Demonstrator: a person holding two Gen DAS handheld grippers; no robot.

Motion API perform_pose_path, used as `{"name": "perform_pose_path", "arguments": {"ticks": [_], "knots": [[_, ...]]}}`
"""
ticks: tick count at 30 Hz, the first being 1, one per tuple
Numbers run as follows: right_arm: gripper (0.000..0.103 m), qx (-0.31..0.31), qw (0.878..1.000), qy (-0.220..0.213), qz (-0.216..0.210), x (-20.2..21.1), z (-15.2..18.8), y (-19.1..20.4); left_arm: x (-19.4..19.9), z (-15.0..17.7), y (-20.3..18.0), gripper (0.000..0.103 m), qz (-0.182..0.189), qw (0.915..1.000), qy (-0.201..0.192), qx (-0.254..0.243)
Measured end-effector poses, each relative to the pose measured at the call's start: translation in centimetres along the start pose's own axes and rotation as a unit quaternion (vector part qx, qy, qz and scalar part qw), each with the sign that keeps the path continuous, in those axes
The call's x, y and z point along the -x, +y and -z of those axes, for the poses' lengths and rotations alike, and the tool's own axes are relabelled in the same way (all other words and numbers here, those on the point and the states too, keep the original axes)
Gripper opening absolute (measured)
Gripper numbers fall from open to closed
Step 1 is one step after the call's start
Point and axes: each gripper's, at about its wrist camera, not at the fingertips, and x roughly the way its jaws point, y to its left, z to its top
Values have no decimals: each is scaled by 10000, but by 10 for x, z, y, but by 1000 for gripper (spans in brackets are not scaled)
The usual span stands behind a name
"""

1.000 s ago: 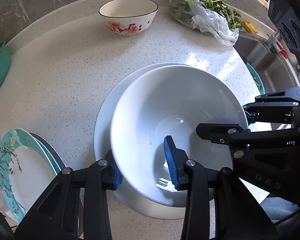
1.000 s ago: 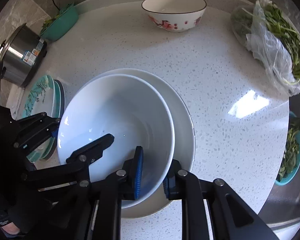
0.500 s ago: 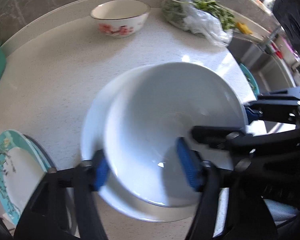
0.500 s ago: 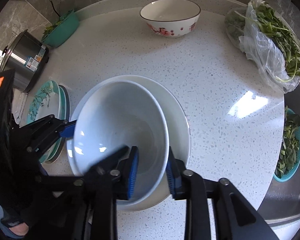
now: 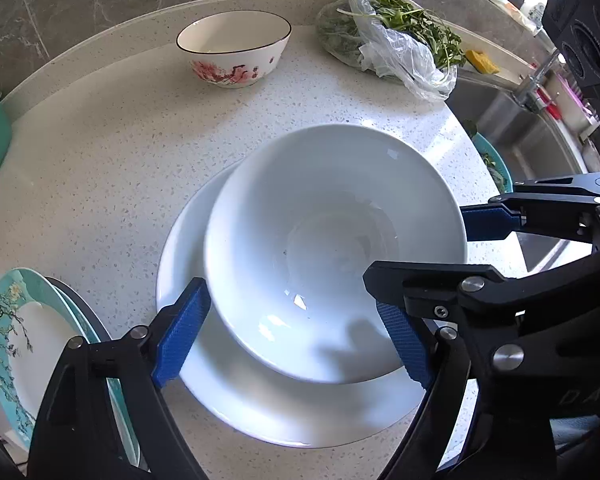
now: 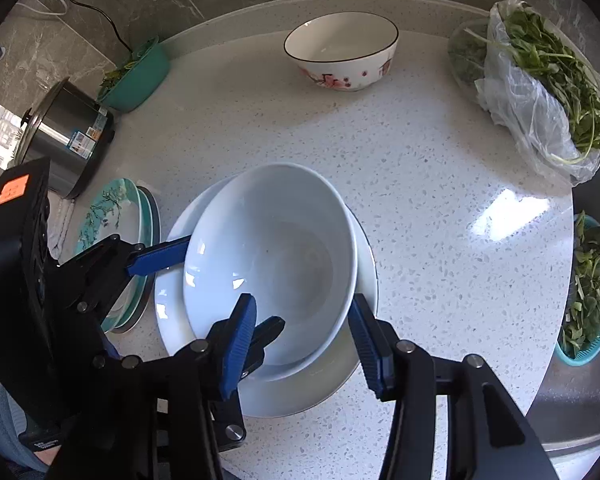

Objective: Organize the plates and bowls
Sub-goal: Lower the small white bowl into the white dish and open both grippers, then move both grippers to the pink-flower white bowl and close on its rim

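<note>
A large white bowl sits inside a wider white plate on the speckled counter; both also show in the right wrist view, the bowl and the plate. My left gripper is open, its blue pads standing apart on either side of the bowl's near rim. My right gripper is open too, its pads spread around the bowl's near edge. A flowered bowl stands at the back. Teal flowered plates are stacked at the left.
A bag of greens lies at the back right, beside the sink. A teal basket of greens sits by the sink edge. A steel pot and a teal bowl of greens stand at the far left.
Both grippers have opened and let go of the white bowl's rim. They have drawn back a little, and the bowl now rests in the plate.
</note>
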Motion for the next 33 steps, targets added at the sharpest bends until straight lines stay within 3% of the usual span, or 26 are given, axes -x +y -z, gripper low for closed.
{"name": "perform_pose_path", "arguments": {"ticks": [8,12,17,20,22,25,27,31,33], "knots": [[57,-484,9973,46,-556,15,6,-22,10,1,7,90,163,9997,50,165],[67,-490,9973,4,-548,25,3,-29,16,4,7,90,181,9997,84,173],[68,-548,9968,90,-567,23,2,-38,20,7,7,90,293,9991,208,205],[68,-655,9956,-100,-663,32,-3,-44,34,9,10,90,548,9975,313,329],[68,-715,9928,-475,-836,50,-11,-53,49,3,15,90,789,9957,248,427],[69,-866,9864,-925,-1051,73,-31,-73,75,-27,38,103,978,9935,-87,570],[69,-976,9817,-1117,-1194,80,-51,-87,85,-53,59,103,1124,9880,-445,966],[69,-1230,9737,-1295,-1413,81,-93,-107,81,-114,111,103,1002,9834,-1068,1068],[69,-1403,9716,-1241,-1445,71,-118,-116,64,-145,132,103,992,9847,-896,1121]]}}
